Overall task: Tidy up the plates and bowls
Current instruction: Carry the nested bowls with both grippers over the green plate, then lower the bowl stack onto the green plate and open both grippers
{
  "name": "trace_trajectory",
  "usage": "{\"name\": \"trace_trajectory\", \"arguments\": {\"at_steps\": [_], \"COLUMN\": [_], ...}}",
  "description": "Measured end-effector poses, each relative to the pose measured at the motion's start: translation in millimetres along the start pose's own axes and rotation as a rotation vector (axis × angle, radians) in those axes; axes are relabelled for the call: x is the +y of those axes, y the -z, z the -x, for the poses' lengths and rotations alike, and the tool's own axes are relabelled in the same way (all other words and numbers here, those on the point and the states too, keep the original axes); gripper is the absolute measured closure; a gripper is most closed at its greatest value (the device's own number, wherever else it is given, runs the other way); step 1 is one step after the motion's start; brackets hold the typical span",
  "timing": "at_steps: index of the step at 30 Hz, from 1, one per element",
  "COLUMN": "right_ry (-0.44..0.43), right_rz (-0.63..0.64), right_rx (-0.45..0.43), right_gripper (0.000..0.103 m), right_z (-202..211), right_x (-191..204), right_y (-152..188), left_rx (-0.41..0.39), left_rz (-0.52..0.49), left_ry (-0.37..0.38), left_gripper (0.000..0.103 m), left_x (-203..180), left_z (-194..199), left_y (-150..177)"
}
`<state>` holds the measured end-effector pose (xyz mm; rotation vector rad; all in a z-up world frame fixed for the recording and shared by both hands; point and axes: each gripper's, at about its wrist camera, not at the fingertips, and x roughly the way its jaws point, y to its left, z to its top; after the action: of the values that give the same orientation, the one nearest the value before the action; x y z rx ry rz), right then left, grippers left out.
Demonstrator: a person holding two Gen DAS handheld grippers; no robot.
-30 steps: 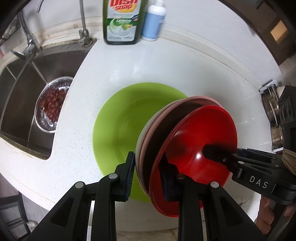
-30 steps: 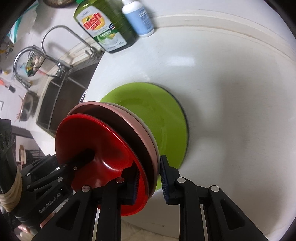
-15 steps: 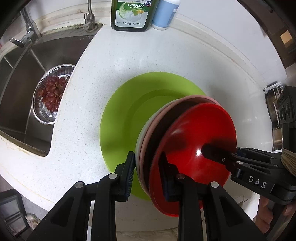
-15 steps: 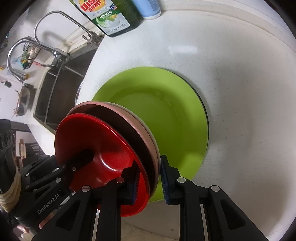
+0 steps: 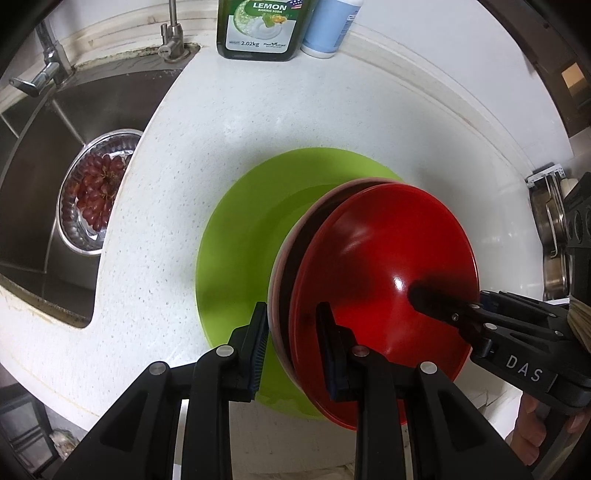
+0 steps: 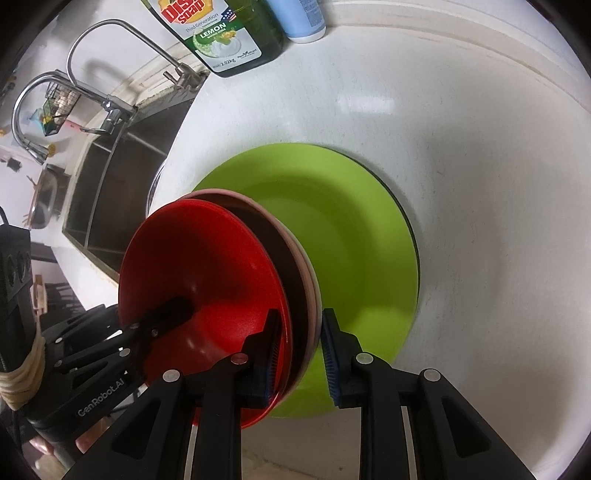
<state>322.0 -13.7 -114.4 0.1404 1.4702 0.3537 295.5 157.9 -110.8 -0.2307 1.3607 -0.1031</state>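
A stack of bowls, red bowl [image 5: 384, 266] on top and a pink bowl [image 5: 291, 243] under it, hangs low over a lime green plate [image 5: 240, 240] on the white counter. My left gripper [image 5: 291, 332] is shut on the stack's rim, one finger inside the red bowl, one outside the pink. My right gripper [image 6: 299, 343] is shut on the opposite rim of the red bowl [image 6: 207, 266] and pink bowl [image 6: 299, 254], above the green plate [image 6: 351, 229]. Whether the stack touches the plate is hidden.
A steel sink [image 5: 48, 177] at the left holds a metal colander of red grapes [image 5: 96, 188]. A dish soap bottle [image 5: 258, 26] and a pale blue bottle [image 5: 328, 29] stand at the back edge. Metal cookware [image 5: 550, 236] sits at the right.
Both grippers have carried the bowl stack down toward the green plate, which now looks larger and nearer. The grip on the rims has not changed.
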Motion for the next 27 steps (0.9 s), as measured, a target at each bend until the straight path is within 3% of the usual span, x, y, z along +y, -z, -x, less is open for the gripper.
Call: {"name": "trace_trajectory", "arguments": {"at_steps": [5,11,13,22,27], "right_ry": [0.002,0.013,0.026,0.066,0.101], "right_rz": [0.0,0.005,-0.001,0.011,0.042], "right_rx": [-0.028,-0.086,-0.11,-0.273,-0.362], "right_gripper": [0.079,0.078,0.065,0.044,0.039], "right_z": [1.7,4.7,5.4,30.4,50.3], "right_x": [-0.7,3.4,2.7,3.9,7.8], "right_y": [-1.5,0.5,2.0,19.5,38.3], "left_rx": [-0.029,-0.089,-0.106,-0.22,-0.326], "left_rz": [-0.026,-0.08,-0.104,-0.139,-0.152], "left_ry": [-0.004,-0.047,-0.053,-0.07,-0.113], "left_gripper": [0.076,0.063,0.058,0.043,0.032], "left_x": [1.5,1.9,1.2,-5.9,-12.6], "left_z": [2.9,10.2,13.3,39.1,58.9], "left_y": [-1.1,-3.4,-3.6,9.6,31.3]}}
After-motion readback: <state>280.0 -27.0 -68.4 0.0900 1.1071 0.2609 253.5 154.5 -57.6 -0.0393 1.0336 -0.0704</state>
